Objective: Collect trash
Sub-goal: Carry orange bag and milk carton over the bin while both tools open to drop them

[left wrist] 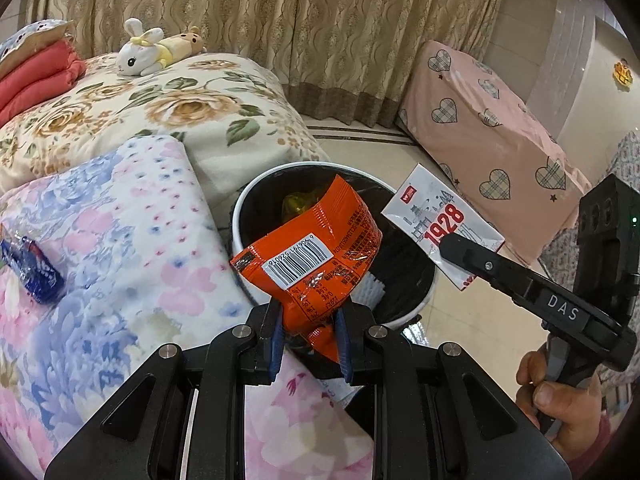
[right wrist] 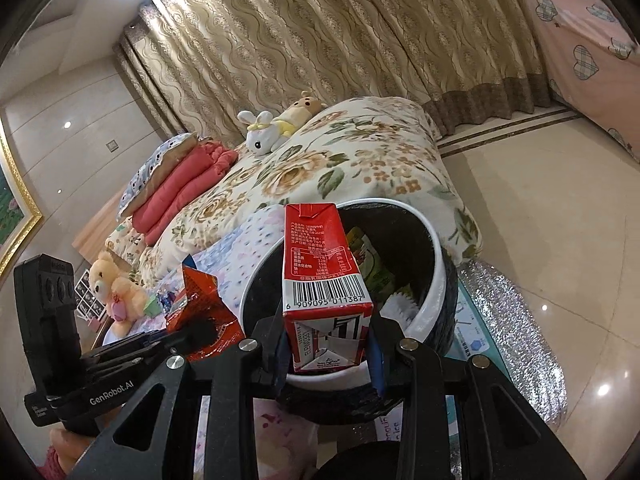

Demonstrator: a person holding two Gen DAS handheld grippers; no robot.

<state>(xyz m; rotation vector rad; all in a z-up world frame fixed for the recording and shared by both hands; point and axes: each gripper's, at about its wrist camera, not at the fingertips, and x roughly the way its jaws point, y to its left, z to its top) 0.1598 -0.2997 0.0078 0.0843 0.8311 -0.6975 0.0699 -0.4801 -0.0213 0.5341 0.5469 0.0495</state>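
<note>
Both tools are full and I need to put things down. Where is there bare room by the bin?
Free: the pastel quilt between the blue wrapper and the bin, and the tile floor right of it. Crowded: the bin mouth, under the orange packet and milk carton.

The bed (left wrist: 132,224) fills the left of the left wrist view, spread with a pastel floral cover in blue and pink. At about nine o'clock on that cover lies a crumpled blue wrapper (left wrist: 30,270). Toward eleven o'clock a cream quilt with brown roses (left wrist: 160,116) is heaped on the bed, and a white plush rabbit (left wrist: 140,54) lies on top of it with a brown plush bear (left wrist: 188,40) just beside. At ten o'clock folded red bedding (left wrist: 36,76) is stacked. Beside the bed, on the pale tiled floor (left wrist: 360,148), stands a black-lined white bin (left wrist: 240,216), touching the cover's edge.
</note>
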